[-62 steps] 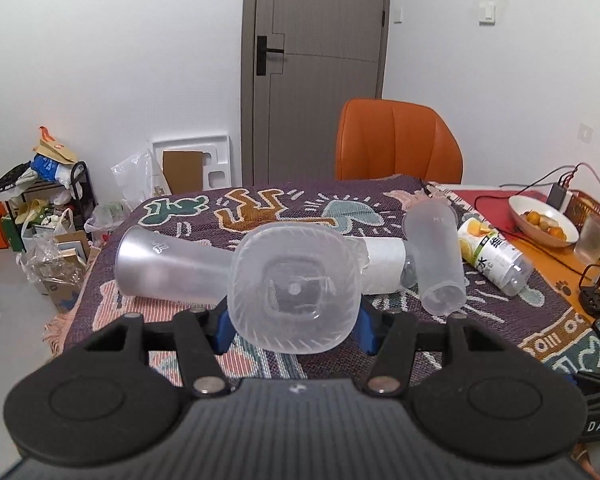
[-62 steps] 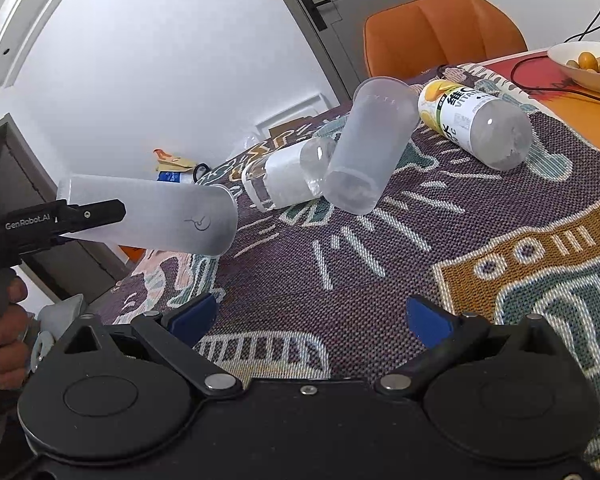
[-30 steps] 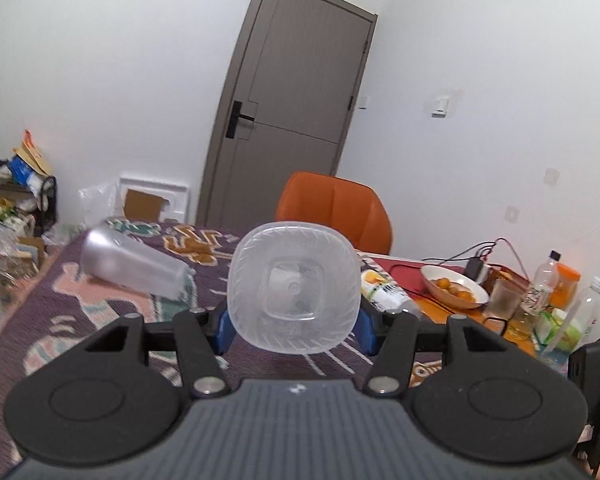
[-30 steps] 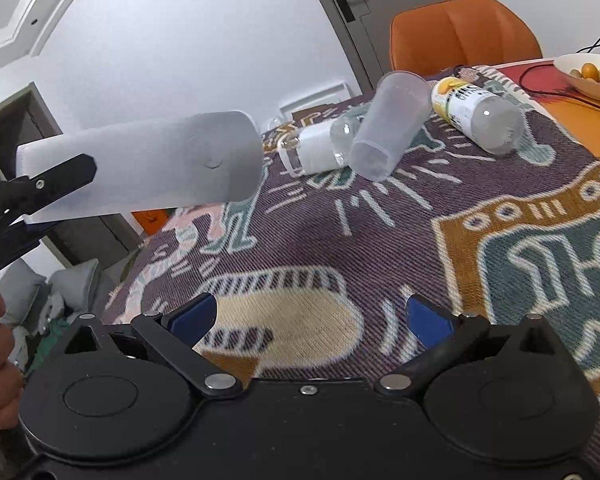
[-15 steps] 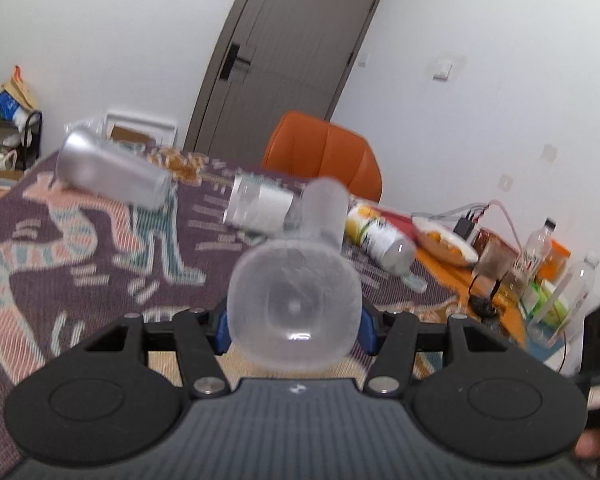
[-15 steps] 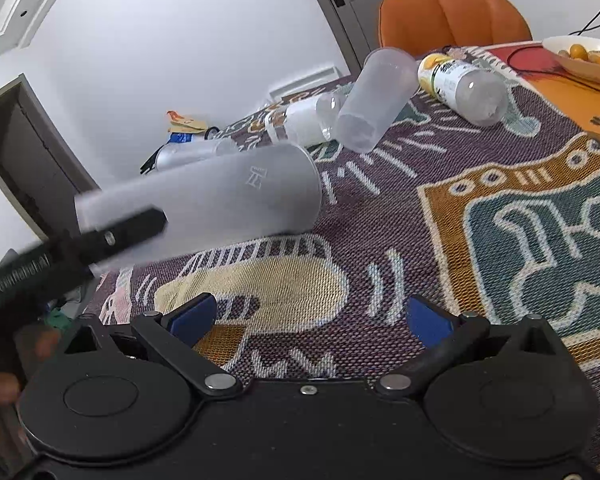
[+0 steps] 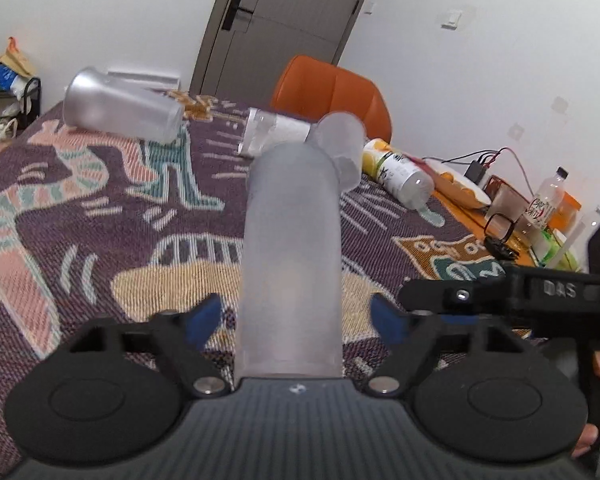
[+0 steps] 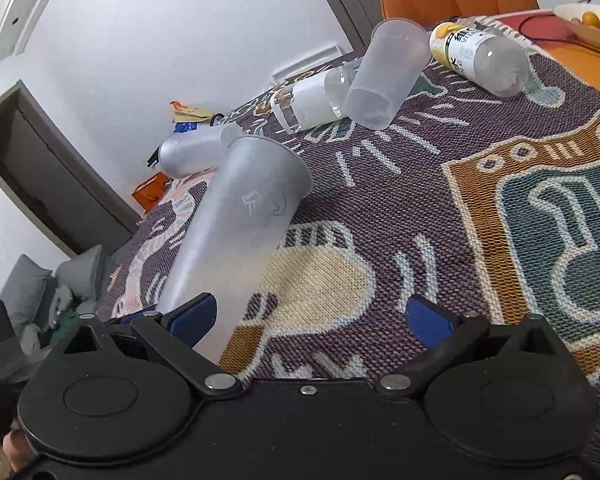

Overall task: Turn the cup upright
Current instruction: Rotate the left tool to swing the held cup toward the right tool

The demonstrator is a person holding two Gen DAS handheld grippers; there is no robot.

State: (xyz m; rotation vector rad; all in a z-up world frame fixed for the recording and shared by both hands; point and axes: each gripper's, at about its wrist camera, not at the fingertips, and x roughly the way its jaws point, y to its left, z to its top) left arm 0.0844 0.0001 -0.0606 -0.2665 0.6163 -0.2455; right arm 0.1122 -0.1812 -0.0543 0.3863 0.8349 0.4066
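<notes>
A tall frosted plastic cup (image 7: 292, 256) stands between the wide-apart fingers of my left gripper (image 7: 294, 316); neither blue pad touches it. In the right wrist view the same cup (image 8: 240, 232) looks tilted, mouth up, base near the rug at lower left. My right gripper (image 8: 310, 316) is open and empty, just right of that cup. It shows in the left wrist view at the right edge as a black body (image 7: 500, 296).
On the patterned rug (image 8: 420, 208) lie a second frosted cup (image 7: 120, 110), a clear cup (image 8: 388, 76), a white-labelled bottle (image 8: 308, 98) and a yellow-labelled bottle (image 8: 480, 56). An orange chair (image 7: 332, 92) stands behind. A fruit bowl (image 7: 464, 190), glasses and bottles sit far right.
The left gripper swung the cup from horizontal in the air down onto the rug, mouth up, then opened its fingers. The right gripper stayed open and came closer to the cup.
</notes>
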